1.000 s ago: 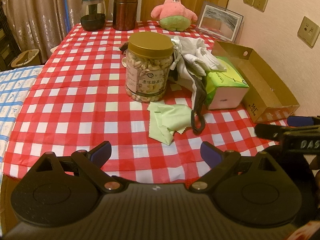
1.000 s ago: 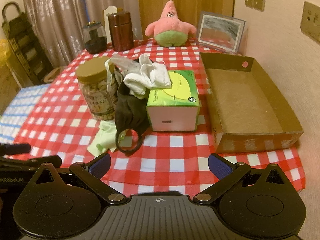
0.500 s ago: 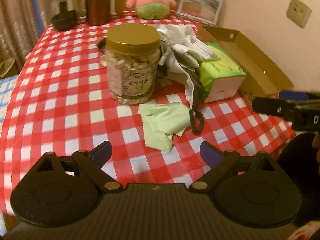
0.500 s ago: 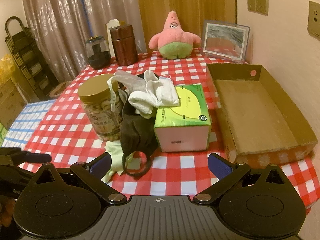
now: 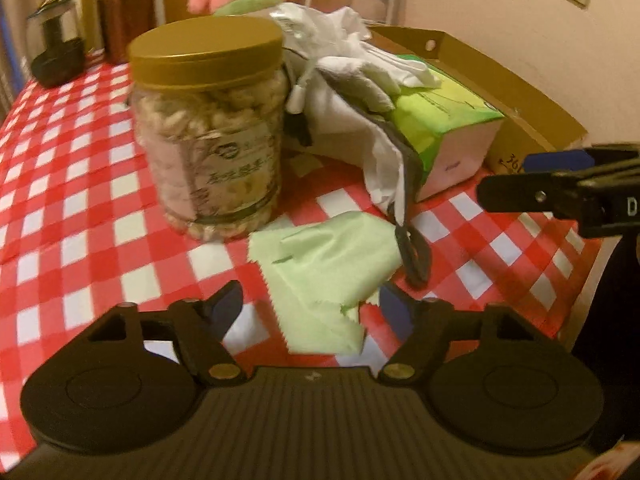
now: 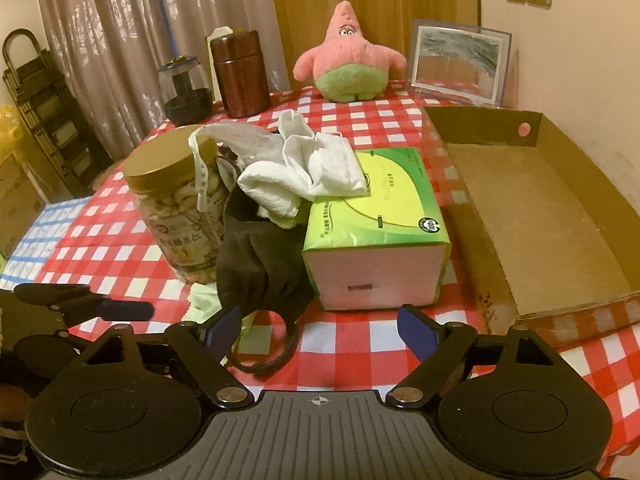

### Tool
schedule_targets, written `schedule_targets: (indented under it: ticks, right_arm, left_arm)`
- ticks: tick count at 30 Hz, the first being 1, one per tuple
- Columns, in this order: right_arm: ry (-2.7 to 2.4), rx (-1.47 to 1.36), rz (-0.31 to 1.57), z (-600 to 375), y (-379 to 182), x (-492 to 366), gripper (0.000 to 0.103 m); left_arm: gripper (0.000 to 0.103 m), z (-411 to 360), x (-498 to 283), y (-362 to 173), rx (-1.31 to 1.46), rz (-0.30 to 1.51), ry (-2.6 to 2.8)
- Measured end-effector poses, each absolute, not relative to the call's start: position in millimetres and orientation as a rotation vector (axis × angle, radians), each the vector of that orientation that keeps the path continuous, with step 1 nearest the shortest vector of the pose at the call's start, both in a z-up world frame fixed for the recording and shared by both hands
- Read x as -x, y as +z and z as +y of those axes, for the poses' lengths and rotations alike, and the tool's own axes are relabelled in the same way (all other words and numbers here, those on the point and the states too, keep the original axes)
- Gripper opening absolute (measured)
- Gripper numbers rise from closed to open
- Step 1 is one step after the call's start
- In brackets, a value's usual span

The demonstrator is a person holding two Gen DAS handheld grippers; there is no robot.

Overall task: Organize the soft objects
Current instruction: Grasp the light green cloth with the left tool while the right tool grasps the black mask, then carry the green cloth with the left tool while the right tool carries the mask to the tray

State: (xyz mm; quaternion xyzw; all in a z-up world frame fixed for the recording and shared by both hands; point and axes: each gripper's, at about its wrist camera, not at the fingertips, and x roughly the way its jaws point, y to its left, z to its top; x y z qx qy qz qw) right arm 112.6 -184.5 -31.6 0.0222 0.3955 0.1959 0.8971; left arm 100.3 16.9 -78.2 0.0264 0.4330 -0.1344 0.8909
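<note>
Two grippers hang over the near edge of a tabletop [image 6: 360, 120] in red-and-white check. The left gripper [image 5: 310, 306] has its fingers [image 5: 226, 306] spread, having just been closing, and they straddle the near corner of a green cloth [image 5: 324, 264] without pressing it. The right gripper [image 6: 320, 326] also has its fingers [image 6: 416, 326] apart, just narrowed a little, with only a black loop [image 6: 276, 344] lying between them on the tabletop.

The jar [image 6: 172, 208] of nuts serves as landmark. The green cloth lies flat just in front of it. A black cloth [image 6: 256, 264] hangs beside the jar, its loop trailing forward. White cloths [image 6: 312, 168] are heaped between the jar and a tissue box [image 6: 376, 224], partly on the box. Beyond the tissue box, well apart from the jar, sits a cardboard tray [image 6: 540, 208]. Behind the jar stand a pink plush [image 6: 348, 64], a brown canister [image 6: 240, 72] and a picture frame [image 6: 460, 64].
</note>
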Motion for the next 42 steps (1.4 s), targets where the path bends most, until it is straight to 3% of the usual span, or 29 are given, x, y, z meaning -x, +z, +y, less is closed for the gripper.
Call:
schedule_targets:
  ticks: [4, 6, 9, 10, 12, 15, 29, 33, 37, 42]
  right_arm:
    - [0.414, -0.053, 0.828, -185, -39, -116, 0.085]
    - [0.423, -0.055, 0.834, -183, -42, -117, 0.085]
    - [0.445, -0.059, 0.832, -181, -45, -117, 0.085]
    - [0.455, -0.06, 0.828, -180, -44, -117, 0.085]
    - [0.471, -0.058, 0.816, -176, -43, -116, 0.083]
    - [0.501, -0.041, 0.79, -168, -39, -116, 0.073]
    - [0.534, 0.213, 0.687, -105, -38, -132, 0.052]
    - [0.52, 0.283, 0.708, -92, -49, -141, 0.04]
    - [0.489, 0.331, 0.7, -85, -55, -140, 0.011]
    - [0.478, 0.27, 0.716, -96, -44, -131, 0.007]
  left_arm:
    - [0.064, 9, -106, -88, -0.089, 0.883, -0.318]
    - [0.052, 7, -109, -92, -0.082, 0.89, -0.334]
    - [0.043, 5, -111, -96, -0.096, 0.883, -0.332]
    - [0.039, 5, -112, -96, -0.088, 0.883, -0.33]
    - [0.011, 9, -114, -96, -0.061, 0.885, -0.331]
    - [0.003, 21, -115, -91, -0.012, 0.891, -0.277]
    - [0.003, 67, -98, -57, 0.17, 0.808, -0.154]
    - [0.003, 70, -96, -56, 0.186, 0.802, -0.15]
    - [0.003, 69, -93, -56, 0.191, 0.802, -0.15]
    - [0.003, 65, -88, -53, 0.195, 0.8, -0.153]
